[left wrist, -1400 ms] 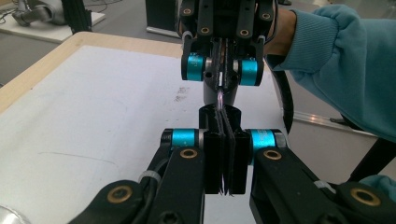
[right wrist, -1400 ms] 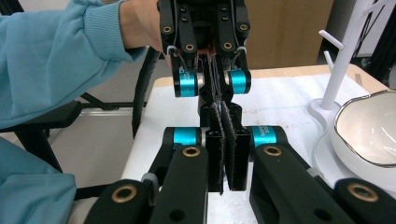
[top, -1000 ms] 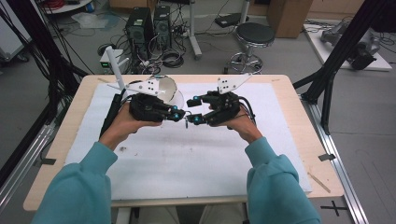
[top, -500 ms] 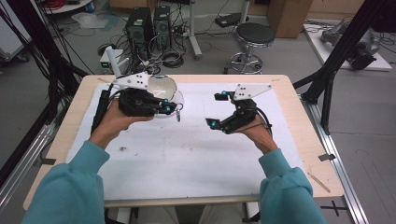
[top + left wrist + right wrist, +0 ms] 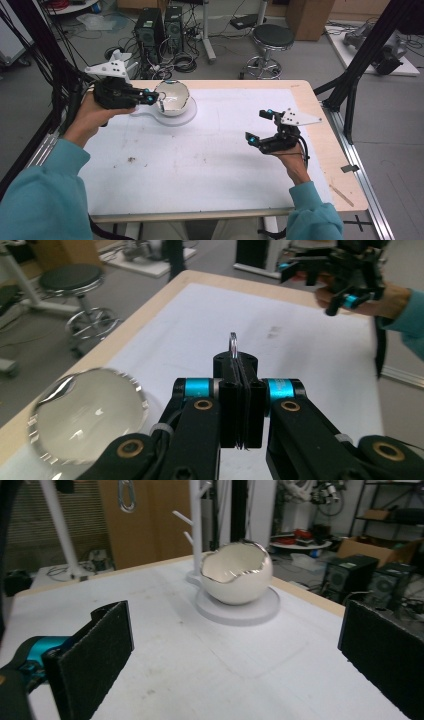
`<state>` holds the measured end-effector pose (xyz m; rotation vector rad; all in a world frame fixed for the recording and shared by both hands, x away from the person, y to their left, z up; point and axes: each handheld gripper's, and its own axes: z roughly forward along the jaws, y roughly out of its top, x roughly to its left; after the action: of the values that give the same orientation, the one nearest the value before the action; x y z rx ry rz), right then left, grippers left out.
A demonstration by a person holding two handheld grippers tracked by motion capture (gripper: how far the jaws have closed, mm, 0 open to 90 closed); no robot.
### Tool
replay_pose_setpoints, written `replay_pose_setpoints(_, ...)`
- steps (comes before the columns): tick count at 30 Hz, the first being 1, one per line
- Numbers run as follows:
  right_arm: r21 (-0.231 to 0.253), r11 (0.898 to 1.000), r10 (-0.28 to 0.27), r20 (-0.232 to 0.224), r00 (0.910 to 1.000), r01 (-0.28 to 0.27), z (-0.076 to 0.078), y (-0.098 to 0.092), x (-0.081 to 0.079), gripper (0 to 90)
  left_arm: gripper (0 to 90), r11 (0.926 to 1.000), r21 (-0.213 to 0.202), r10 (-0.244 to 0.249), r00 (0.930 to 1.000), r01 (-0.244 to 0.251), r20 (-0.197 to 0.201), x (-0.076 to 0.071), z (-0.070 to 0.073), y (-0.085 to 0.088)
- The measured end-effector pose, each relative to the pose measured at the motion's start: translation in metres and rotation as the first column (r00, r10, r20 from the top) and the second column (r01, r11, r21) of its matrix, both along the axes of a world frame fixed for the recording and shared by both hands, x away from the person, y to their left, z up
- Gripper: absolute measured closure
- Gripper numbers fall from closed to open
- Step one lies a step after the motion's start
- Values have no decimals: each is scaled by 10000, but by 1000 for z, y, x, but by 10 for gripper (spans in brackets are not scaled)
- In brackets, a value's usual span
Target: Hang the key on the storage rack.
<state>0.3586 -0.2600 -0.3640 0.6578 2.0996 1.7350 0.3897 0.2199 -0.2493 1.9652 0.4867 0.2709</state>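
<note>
high view: left gripper [image 5: 152, 96] at the eggshell bowl [image 5: 172, 98] rim; right gripper [image 5: 260, 126] well apart.
left gripper view: jaws clamped on thin metal ring [image 5: 233, 344], poking above tips.
right gripper view: jaws wide apart, nothing between; bowl ahead on white base [image 5: 240, 611].

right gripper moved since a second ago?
Yes. The right gripper went from table centre toward the person's right edge and nearer the person, away from the white egg-shaped bowl.

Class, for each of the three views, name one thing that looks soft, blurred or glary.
High view: soft overall. Left gripper view: the bowl at lower left is a blurred, glary blob, the small ring sharper. Right gripper view: the near fingers are soft.
</note>
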Motion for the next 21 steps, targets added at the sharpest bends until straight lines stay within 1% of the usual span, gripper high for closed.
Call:
replay_pose_setpoints(1,27,9999,-120,-94,9999,120,-4,-4,-2,5,884,9997,170,170,9999,-170,6,1,0,6)
replay_pose_setpoints(2,83,9997,-216,-114,9997,217,-8,-8,-3,5,885,9995,209,245,9997,-243,-95,3,0,12)
replay_pose_setpoints(3,149,9993,-338,-126,9993,340,-12,-12,-4,5,884,9990,195,416,9991,-414,-111,4,0,17)
replay_pose_setpoints(4,220,9987,-452,-132,9989,455,-15,-16,-5,5,885,9980,335,532,9985,-528,-98,6,1,21)
replay_pose_setpoints(5,239,9980,-573,-201,9982,577,-18,-20,-6,5,884,9977,389,565,9983,-559,-149,8,2,26)
replay_pose_setpoints(6,271,9968,-741,-173,9971,745,-20,-24,-7,5,884,9967,396,715,9974,-709,-130,9,3,29)
replay_pose_setpoints(7,302,9956,-883,-79,9961,885,-23,-27,-8,5,884,9961,452,765,9970,-759,-134,11,4,33)
replay_pose_setpoints(8,337,9944,-995,-168,9949,1000,-25,-30,-10,5,884,9954,470,840,9963,-832,-153,13,5,37)
replay_pose_setpoints(10,265,9914,-1280,24,9918,1279,-30,-36,-13,5,884,9937,596,957,9952,-944,-186,16,7,42)
replay_pose_setpoints(11,274,9897,-1407,-22,9900,1407,-32,-39,-15,5,884,9927,666,1021,9945,-1005,-218,18,8,44)
replay_pose_setpoints(12,330,9886,-1472,84,9891,1468,-35,-41,-16,5,884,9919,734,1060,9940,-1037,-285,20,8,46)
replay_pose_setpoints(14,305,9857,-1658,55,9861,1656,-41,-46,-20,5,884,9906,834,1116,9932,-1084,-342,24,8,51)
replay_pose_setpoints(15,296,9841,-1754,126,9844,1749,-44,-49,-21,6,884,9898,908,1133,9928,-1094,-387,26,8,53)
replay_pose_setpoints(16,360,9838,-1764,124,9842,1759,-47,-51,-21,5,884,9883,992,1203,9920,-1159,-388,29,8,55)
replay_pose_setpoints(17,368,9823,-1837,-54,9830,1838,-50,-54,-22,6,884,9873,1030,1260,9909,-1207,-473,31,7,57)
replay_pose_setpoints(18,347,9803,-1948,-9,9809,1947,-53,-56,-23,5,884,9869,1050,1282,9906,-1226,-484,34,6,58)
replay_pose_setpoints(19,331,9783,-2043,-54,9789,2043,-55,-58,-23,5,884,9850,1124,1375,9891,-1310,-529,36,5,60)
replay_pose_setpoints(20,302,9749,-2202,-145,9753,2206,-57,-60,-24,5,884,9849,1144,1374,9888,-1302,-576,38,4,62)
replay_pose_setpoints(21,318,9731,-2282,44,9736,2280,-59,-62,-25,5,884,9837,1170,1440,9879,-1365,-576,40,3,64)
